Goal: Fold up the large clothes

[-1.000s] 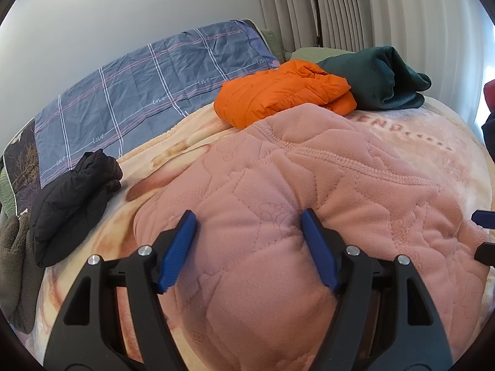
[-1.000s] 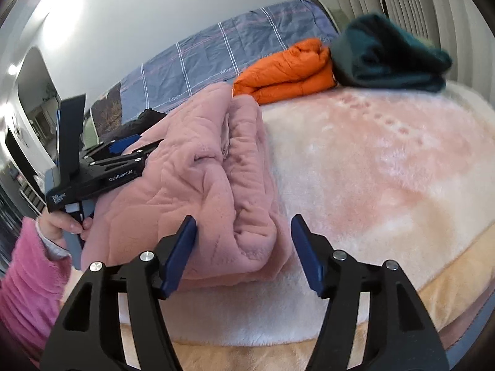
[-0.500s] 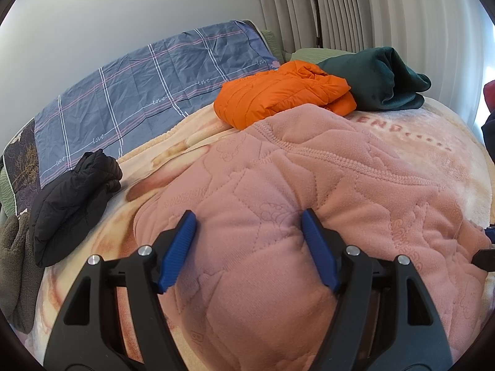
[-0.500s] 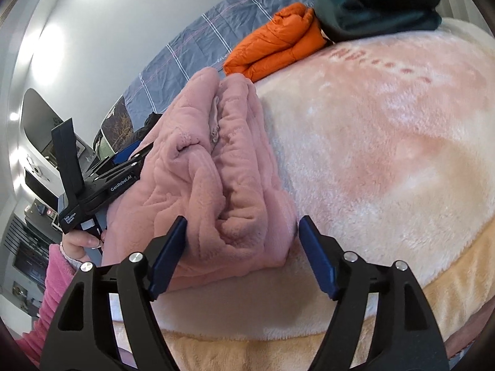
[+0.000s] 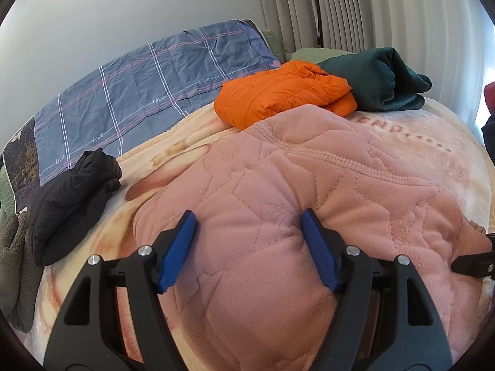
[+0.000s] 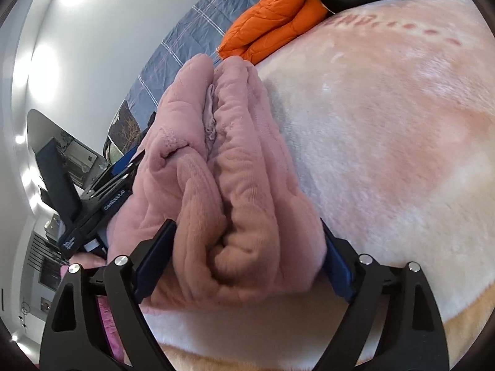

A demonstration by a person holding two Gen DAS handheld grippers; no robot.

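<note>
A pink quilted fleece garment [image 5: 309, 191] lies folded in a thick bundle on the bed's plush blanket [image 5: 433, 142]. My left gripper [image 5: 249, 247] is open, its blue fingers spread around one end of the bundle. In the right wrist view the same pink garment [image 6: 235, 185] shows its stacked folded edges. My right gripper [image 6: 247, 259] is open, with both fingers straddling the thick end of the bundle. The left gripper's body [image 6: 92, 213] shows at the bundle's far side, held by a hand in a pink sleeve.
A folded orange puffer jacket [image 5: 284, 92] and a dark green folded garment [image 5: 380, 77] lie at the bed's far end. A black jacket [image 5: 71, 198] lies at the left. A blue plaid sheet [image 5: 148, 92] covers the headboard side. Curtains [image 5: 386, 9] hang behind.
My right gripper has moved forward and rolled, so that its fingers now straddle the end of the pink bundle. The left gripper has stayed in place.
</note>
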